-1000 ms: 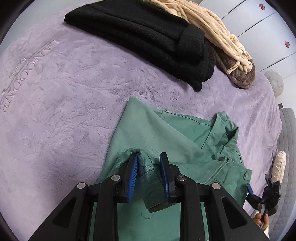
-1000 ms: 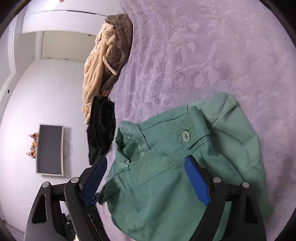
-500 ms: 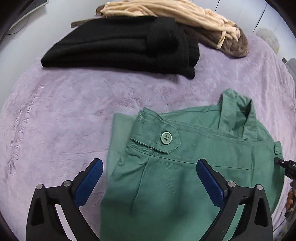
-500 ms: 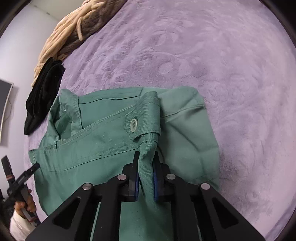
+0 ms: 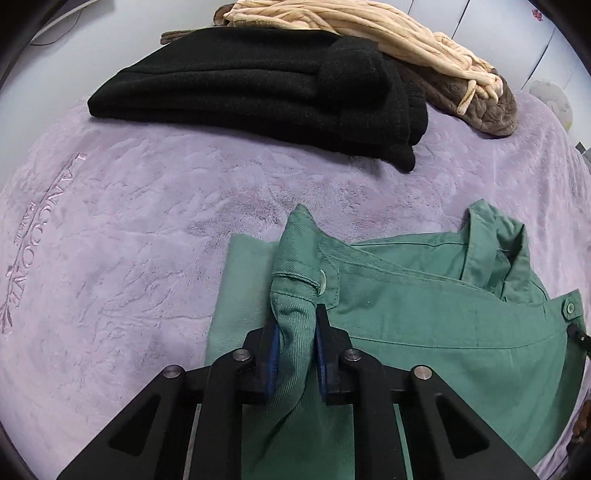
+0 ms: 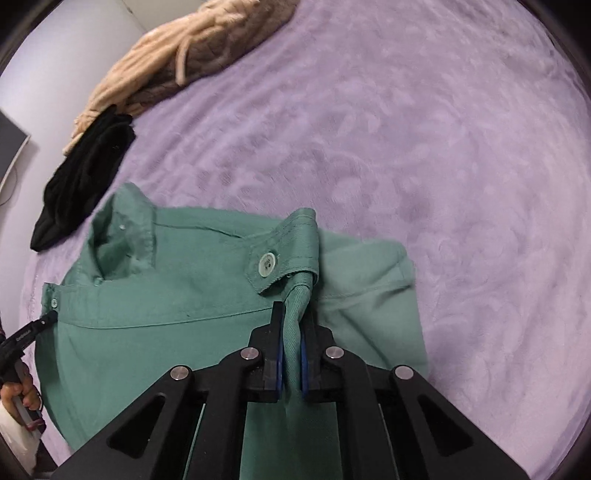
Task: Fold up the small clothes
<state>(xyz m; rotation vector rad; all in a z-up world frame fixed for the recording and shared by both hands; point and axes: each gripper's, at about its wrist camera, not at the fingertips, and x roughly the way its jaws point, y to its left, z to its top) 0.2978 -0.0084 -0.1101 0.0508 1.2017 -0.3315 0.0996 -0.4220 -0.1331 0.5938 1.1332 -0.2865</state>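
Observation:
Green shorts (image 5: 424, 325) lie on a purple blanket (image 5: 129, 240) with the waistband turned away from me. My left gripper (image 5: 296, 325) is closing; its blue pads pinch a raised ridge of cloth just below the left button tab. The right gripper's black tip (image 5: 578, 336) shows at the waistband's far right end. In the right wrist view the shorts (image 6: 166, 295) spread to the left. There my right gripper (image 6: 294, 317) is shut on a ridge of cloth under the right button tab. The left gripper's tip (image 6: 37, 325) and a hand (image 6: 22, 384) sit at the left edge.
A folded black garment (image 5: 277, 85) lies beyond the shorts, with a beige knit (image 5: 369, 33) and a brown quilted piece (image 5: 480, 107) behind it. Bare blanket (image 6: 443, 147) stretches to the right of the shorts. A dark wall screen (image 6: 11, 147) hangs at far left.
The left gripper let go of a fold, opened wide, then closed on the waistband's left end. The right gripper went from open to shut on the right end. Both have sunk closer to the shorts.

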